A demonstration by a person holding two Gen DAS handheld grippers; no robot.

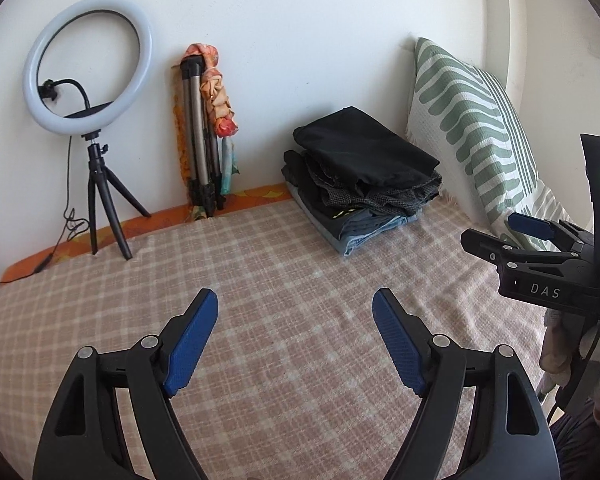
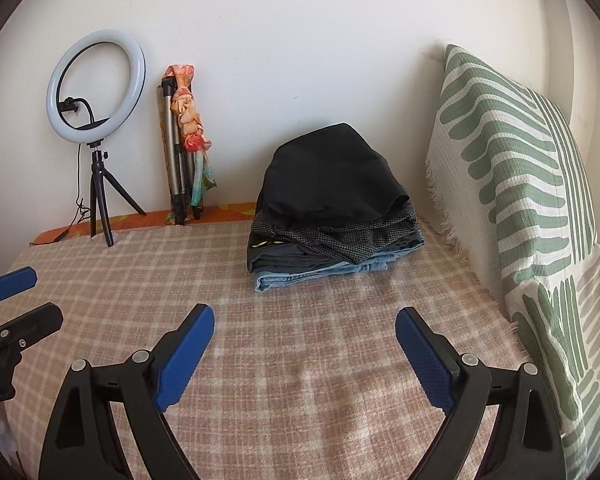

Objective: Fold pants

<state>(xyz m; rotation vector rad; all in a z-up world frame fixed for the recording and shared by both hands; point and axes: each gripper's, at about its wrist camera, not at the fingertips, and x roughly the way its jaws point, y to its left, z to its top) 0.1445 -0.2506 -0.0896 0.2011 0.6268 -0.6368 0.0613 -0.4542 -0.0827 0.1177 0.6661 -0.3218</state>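
A stack of folded pants (image 1: 364, 180) lies at the far side of the bed, black pair on top, grey checked pair under it, blue denim at the bottom; it also shows in the right wrist view (image 2: 332, 208). My left gripper (image 1: 295, 308) is open and empty, held above the plaid blanket (image 1: 260, 272), well short of the stack. My right gripper (image 2: 305, 324) is open and empty above the blanket (image 2: 300, 360), in front of the stack. The right gripper also shows at the right edge of the left wrist view (image 1: 496, 232), and the left gripper at the left edge of the right wrist view (image 2: 28, 296).
A green-and-white patterned pillow (image 2: 520, 200) leans against the wall on the right, next to the stack. A ring light on a small tripod (image 1: 96, 152) and a folded tripod wrapped in an orange scarf (image 1: 204, 128) stand at the far left against the white wall.
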